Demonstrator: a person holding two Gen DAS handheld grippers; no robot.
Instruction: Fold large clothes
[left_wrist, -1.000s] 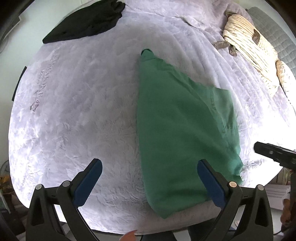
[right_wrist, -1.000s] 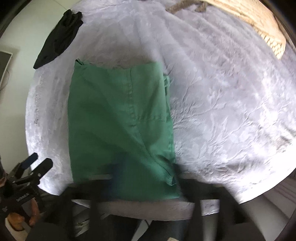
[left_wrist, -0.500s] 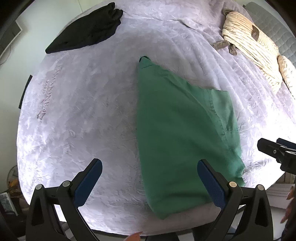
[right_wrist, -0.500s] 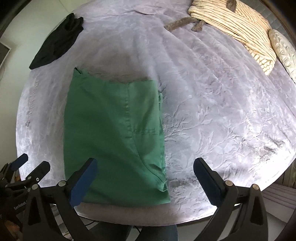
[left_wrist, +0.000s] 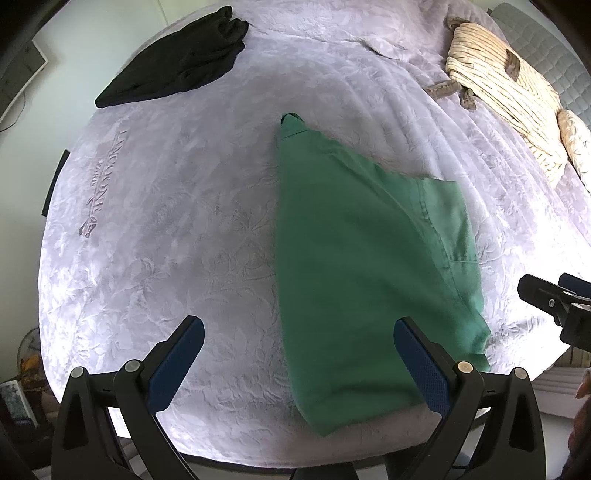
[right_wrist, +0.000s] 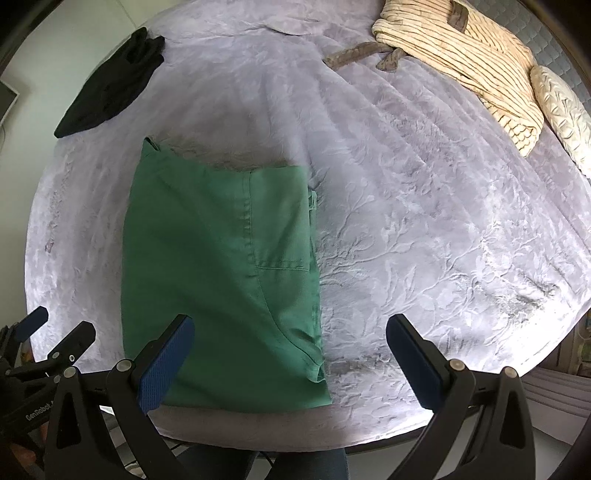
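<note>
My left gripper and right gripper both stand wide open with nothing in them, pointing down. Below them the green pants lie folded flat near the close edge of the bed. Far off lie a black cloth, a striped robe and a pillow.

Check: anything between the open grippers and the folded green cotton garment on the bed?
Nothing visible. Left gripper and right gripper are open above the folded green cotton garment; the other clothes lie apart.
</note>
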